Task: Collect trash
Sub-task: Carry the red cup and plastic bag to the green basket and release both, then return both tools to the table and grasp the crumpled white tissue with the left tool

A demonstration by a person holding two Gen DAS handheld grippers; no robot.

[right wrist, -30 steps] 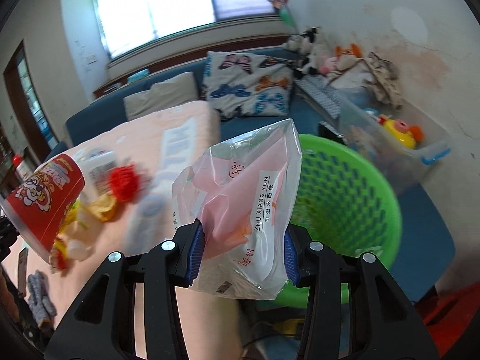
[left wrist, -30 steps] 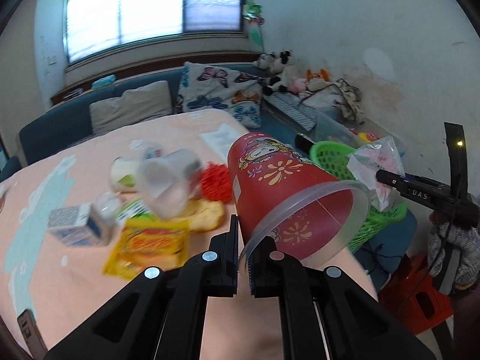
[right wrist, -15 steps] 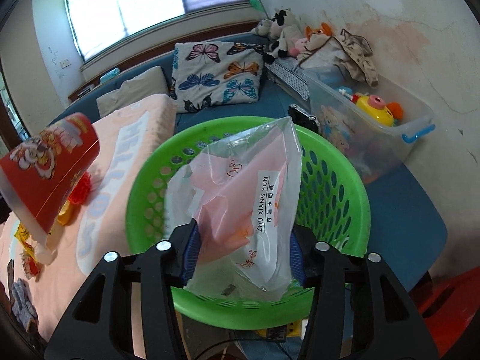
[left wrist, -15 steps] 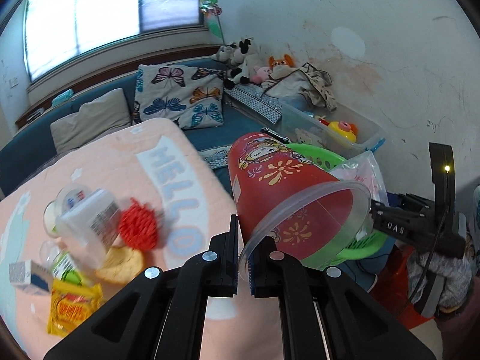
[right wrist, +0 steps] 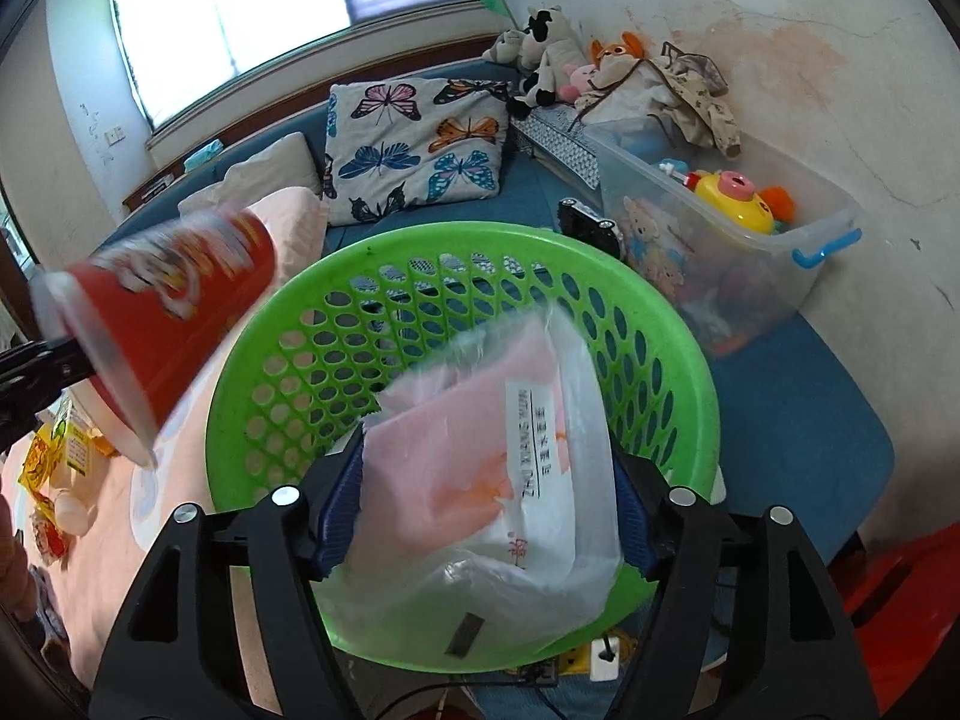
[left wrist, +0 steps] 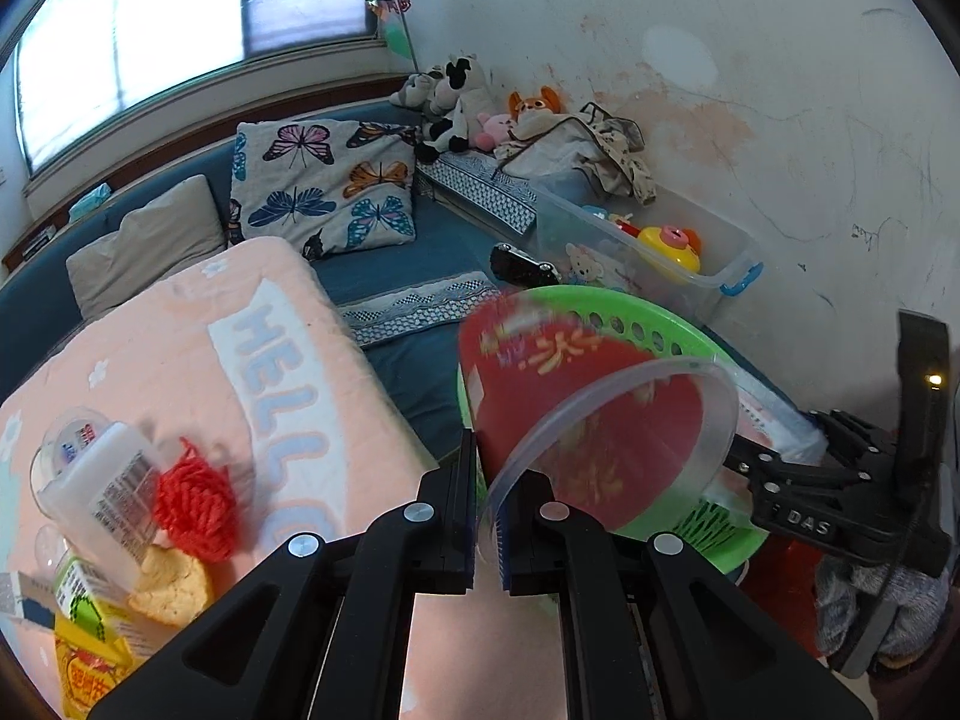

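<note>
- Centrally, the right gripper [right wrist: 486, 516] pointed steeply down over the green basket [right wrist: 678, 324]; its jaws had just been opening and stood wide, with the clear plastic bag [right wrist: 522, 480] between them.
- Whether the blue pads [right wrist: 339, 516] touched the bag could not be told; the bag looked slack and slightly blurred, its lower part inside the basket.
- The left gripper [left wrist: 486, 531] also pointed downward, its jaws narrow and pinched on the clear rim of the red cup [left wrist: 588, 414].
- The cup was tilted, mouth toward the left wrist camera and base toward the basket; it was motion-blurred.
- From the right wrist view, the cup hung at the left side of the basket, over the edge of the pink table cover [left wrist: 180, 348].
- The basket stood just beside the table edge, in front of a blue sofa [left wrist: 396, 264].
- Remaining trash lay on the cover at far left: a white tub [left wrist: 102, 498] on its side, a red knitted piece [left wrist: 195, 507] touching it, a biscuit [left wrist: 174, 591] below, and a yellow packet [left wrist: 90, 672] at the lower corner.
- A clear storage box [right wrist: 738, 240] of toys stood behind the basket against the wall.
- A butterfly-print cushion [left wrist: 324, 186] leaned on the sofa back.
</note>
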